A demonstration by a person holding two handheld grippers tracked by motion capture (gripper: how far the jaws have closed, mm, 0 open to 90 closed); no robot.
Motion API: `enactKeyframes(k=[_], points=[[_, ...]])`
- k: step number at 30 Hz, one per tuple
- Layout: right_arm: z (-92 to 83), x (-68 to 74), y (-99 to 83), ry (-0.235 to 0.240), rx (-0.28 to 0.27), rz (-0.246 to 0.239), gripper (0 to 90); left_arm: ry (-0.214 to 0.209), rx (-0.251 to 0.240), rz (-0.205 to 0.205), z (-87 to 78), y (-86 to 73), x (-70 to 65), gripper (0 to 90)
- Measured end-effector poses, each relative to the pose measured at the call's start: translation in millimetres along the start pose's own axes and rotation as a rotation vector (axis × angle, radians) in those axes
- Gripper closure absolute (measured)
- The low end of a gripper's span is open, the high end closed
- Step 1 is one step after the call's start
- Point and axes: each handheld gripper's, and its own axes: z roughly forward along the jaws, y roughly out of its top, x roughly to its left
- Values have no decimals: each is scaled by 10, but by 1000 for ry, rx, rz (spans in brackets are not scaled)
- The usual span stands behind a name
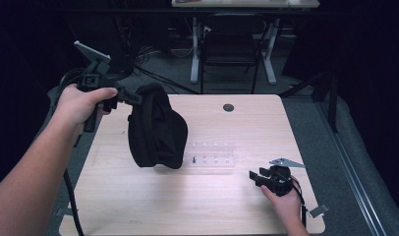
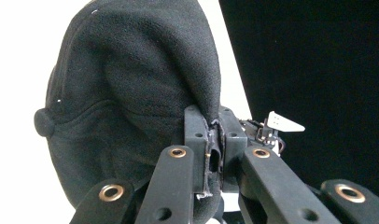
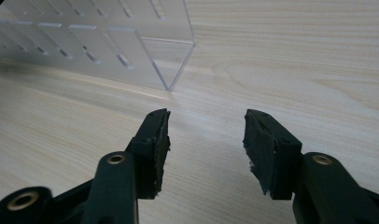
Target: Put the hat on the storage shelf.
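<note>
**Left gripper holds a black cap over the table**

High view: the left gripper (image 1: 123, 96) is raised above the far left corner of the wooden table (image 1: 197, 201), its jaws clamped on the edge of a black cap (image 1: 156, 127) that hangs down from them, its lower end close to the tabletop. The right gripper (image 1: 255, 177) sits low at the near right, just beside a clear plastic tray (image 1: 212, 155).

Left gripper view: the jaws are pinched tight on a fold of the cap (image 2: 131, 93), whose top button faces left.

Right gripper view: the right gripper (image 3: 206, 137) has its jaws wide apart with nothing between them, above bare wood, the tray's corner (image 3: 173, 60) just ahead.
</note>
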Motion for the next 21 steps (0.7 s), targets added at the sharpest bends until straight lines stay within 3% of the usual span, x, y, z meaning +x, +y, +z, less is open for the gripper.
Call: enactKeyframes(k=[15,21], points=[[-18,-7,10,-1,-12,3,483,-6,-7,-4,204,99,-125,858],[-29,-13,14,6,-16,5,483,16,-9,-5,303,124,-170,858]])
